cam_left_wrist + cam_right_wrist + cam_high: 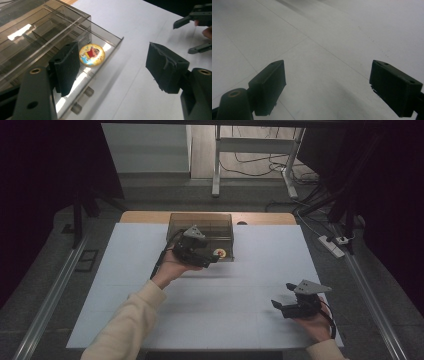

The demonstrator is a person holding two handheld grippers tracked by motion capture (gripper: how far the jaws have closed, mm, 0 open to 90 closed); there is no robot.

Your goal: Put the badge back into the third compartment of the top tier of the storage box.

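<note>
Nearest the high camera, a cream sleeve (122, 322) reaches up to the left gripper (214, 260), which hovers at the front edge of the smoky clear organiser box (200, 222) at twelve o'clock on the white table (250, 310); the right gripper (281, 295) rests at four o'clock, jaws spread on nothing. Through the left gripper view, its jaws stand apart with nothing pinched, and the round cartoon badge (91, 55) lies flat in the box's front tray at eleven o'clock, just beyond the left pad. It looks light, stiff, glossy and likely slippery, so taking it across the rim seems best. Along the right gripper view, the pads (269, 85) gape over bare table.
</note>
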